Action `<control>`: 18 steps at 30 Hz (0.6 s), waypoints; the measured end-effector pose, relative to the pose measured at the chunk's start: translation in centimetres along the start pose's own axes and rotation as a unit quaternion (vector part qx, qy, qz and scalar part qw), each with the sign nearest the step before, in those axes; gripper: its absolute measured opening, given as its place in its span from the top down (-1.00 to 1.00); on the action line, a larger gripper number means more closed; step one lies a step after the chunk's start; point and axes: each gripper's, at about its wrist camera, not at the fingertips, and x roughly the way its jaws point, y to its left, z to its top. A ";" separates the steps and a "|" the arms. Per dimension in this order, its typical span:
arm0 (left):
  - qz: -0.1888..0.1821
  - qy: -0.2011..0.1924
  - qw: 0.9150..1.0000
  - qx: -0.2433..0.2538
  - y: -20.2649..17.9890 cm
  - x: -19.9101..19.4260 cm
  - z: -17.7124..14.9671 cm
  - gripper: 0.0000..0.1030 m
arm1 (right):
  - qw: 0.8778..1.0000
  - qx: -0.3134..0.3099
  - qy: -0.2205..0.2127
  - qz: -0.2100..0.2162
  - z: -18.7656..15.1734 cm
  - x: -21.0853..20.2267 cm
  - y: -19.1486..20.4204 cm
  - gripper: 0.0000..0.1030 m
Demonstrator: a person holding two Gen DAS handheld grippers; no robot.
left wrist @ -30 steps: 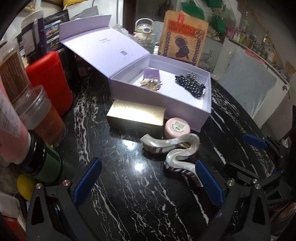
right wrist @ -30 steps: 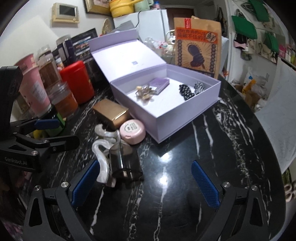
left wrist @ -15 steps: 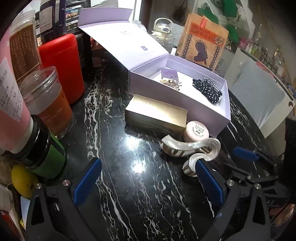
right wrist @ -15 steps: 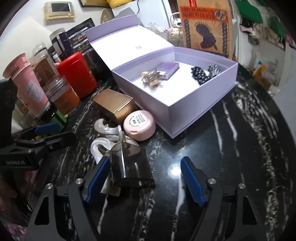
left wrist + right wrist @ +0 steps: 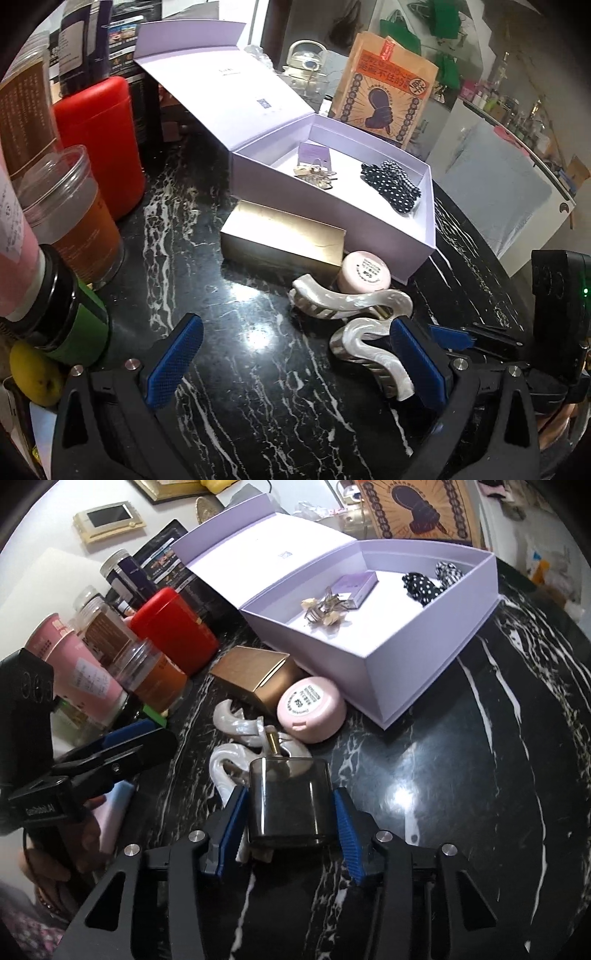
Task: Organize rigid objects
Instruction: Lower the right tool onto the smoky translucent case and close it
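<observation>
fingers of right gripper [image 5: 290, 825] closing around smoky bottle [image 5: 289, 805] lying on the black marble desk [image 5: 461, 775], pads just beside its sides, contact unclear. left gripper [image 5: 295, 363] fingers spread, empty, over desk near pearl hair claw [image 5: 364, 332]. lilac box [image 5: 406, 672] open behind.

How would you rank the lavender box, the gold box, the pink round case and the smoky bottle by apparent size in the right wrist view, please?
1. lavender box
2. smoky bottle, though nearness to the camera inflates it
3. gold box and pink round case: too alike to rank
</observation>
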 end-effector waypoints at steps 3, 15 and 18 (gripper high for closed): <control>-0.003 0.003 1.000 0.009 -0.5 0.2 0.1 -1.00 | 1.000 -0.009 -0.002 -0.011 -0.3 -0.3 0.2 0.11; -0.027 0.033 0.999 0.028 -3.4 2.5 -0.1 -0.99 | 0.994 -0.017 -0.017 -0.105 -1.1 -2.6 -1.1 0.11; -0.023 0.031 0.999 0.028 -4.1 3.0 0.0 -0.99 | 0.991 -0.021 -0.023 -0.128 -1.4 -3.1 -1.4 0.11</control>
